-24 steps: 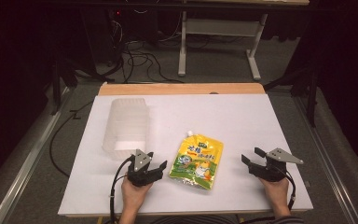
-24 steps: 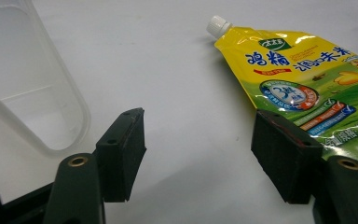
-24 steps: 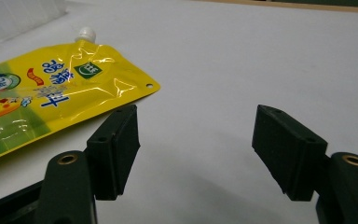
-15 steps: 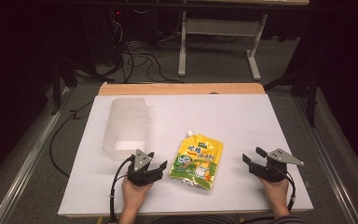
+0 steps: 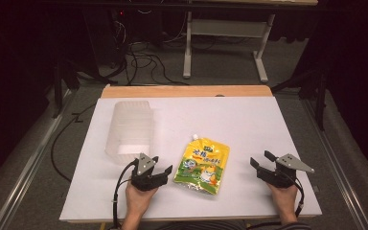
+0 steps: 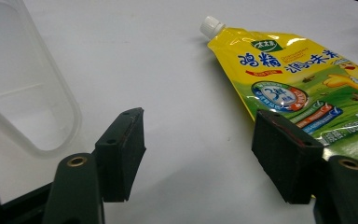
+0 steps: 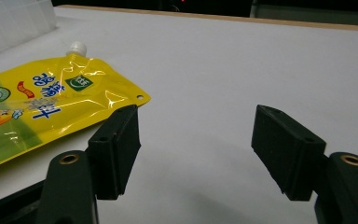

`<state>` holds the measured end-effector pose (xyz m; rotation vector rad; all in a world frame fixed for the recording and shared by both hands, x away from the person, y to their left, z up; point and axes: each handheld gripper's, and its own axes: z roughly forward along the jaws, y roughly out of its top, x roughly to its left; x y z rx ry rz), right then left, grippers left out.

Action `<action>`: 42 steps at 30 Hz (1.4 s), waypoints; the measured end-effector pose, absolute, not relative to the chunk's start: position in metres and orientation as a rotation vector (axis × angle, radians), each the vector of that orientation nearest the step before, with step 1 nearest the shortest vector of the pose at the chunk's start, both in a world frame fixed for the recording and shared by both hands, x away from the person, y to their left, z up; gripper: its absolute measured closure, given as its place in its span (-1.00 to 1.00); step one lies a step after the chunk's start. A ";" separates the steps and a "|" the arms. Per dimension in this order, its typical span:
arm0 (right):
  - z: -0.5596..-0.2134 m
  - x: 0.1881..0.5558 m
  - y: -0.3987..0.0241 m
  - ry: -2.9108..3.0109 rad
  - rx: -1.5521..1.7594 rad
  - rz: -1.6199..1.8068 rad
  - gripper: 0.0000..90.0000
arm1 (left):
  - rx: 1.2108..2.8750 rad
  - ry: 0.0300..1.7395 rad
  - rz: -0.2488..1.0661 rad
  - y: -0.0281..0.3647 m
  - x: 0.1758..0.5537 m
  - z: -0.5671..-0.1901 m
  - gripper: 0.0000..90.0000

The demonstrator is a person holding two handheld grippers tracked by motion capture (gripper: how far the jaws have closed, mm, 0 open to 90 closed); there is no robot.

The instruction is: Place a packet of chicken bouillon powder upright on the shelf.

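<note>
The left gripper (image 5: 162, 173) rests near the table's near edge, jaws spread with nothing between them. The right gripper (image 5: 262, 163) sits well to the right, jaws likewise spread. Between them lies a yellow spouted pouch (image 5: 202, 164), flat, cap pointing far. A translucent plastic container (image 5: 129, 128), empty, stands far-left of the left gripper. The white tabletop (image 5: 249, 120) fronts a dark room with cables.

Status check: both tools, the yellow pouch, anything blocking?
Left tool open, empty. Right tool open, empty. Yellow pouch flat between them, untouched. Clear container off left, not blocking.
</note>
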<state>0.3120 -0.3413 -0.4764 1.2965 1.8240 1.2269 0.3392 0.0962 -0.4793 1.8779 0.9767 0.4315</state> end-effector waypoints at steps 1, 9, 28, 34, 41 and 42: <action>-0.476 0.313 -0.340 1.833 1.288 1.217 -0.26 | 1.870 0.975 0.423 0.096 0.338 -0.478 -0.24; -0.476 0.309 -0.343 1.780 1.300 1.237 -0.33 | 1.887 1.010 0.425 0.088 0.345 -0.471 -0.27; -0.476 0.309 -0.340 1.787 1.288 1.204 -0.33 | 1.970 1.004 0.303 0.063 0.365 -0.456 -0.40; -0.476 0.310 -0.340 1.795 1.288 1.201 -0.32 | 2.001 0.980 0.273 0.053 0.372 -0.444 -0.42; -0.476 0.311 -0.343 1.780 1.312 1.230 -0.32 | 2.057 0.974 0.199 0.048 0.383 -0.439 -0.51; -0.476 0.311 -0.343 1.782 1.312 1.231 -0.32 | 2.057 0.966 0.196 0.047 0.384 -0.437 -0.52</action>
